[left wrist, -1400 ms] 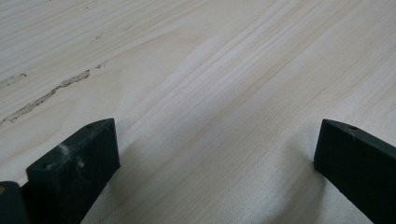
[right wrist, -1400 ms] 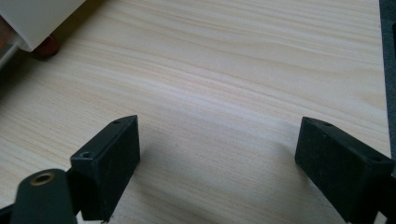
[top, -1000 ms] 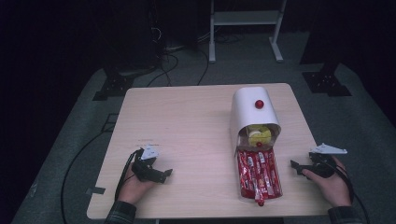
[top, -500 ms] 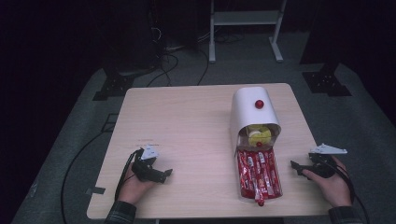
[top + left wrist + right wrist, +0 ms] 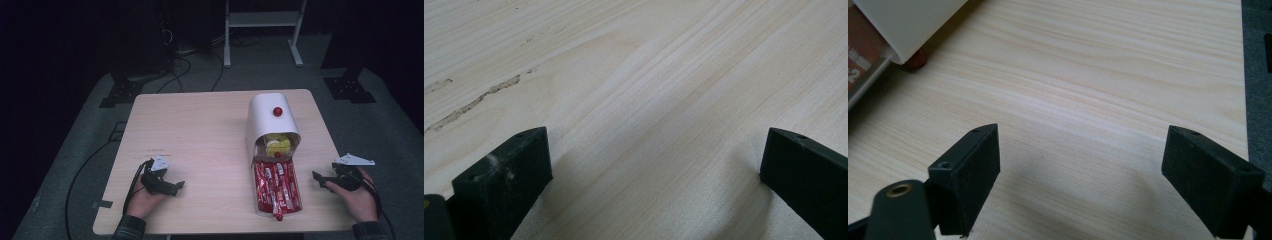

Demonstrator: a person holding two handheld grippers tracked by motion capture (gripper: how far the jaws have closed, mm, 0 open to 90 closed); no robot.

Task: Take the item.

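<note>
Both the left gripper [image 5: 176, 186] and right gripper [image 5: 318, 177] are held spread, empty; between them lie a white bread box [image 5: 267, 120] and red packets [image 5: 276, 186].

On the counter [image 5: 200, 130], a mailbox-shaped container [image 5: 270, 122] lay right of centre, its open mouth towards the person. Inside the mouth sat a small fruit-like item [image 5: 276, 145]. Its flap [image 5: 292, 210] lay flat in front, with packets [image 5: 276, 186] on it. The left tongs [image 5: 175, 186] rested near the front left edge, well apart from the container; the right tongs [image 5: 320, 179] rested right of the flap, near the counter's edge.
</note>
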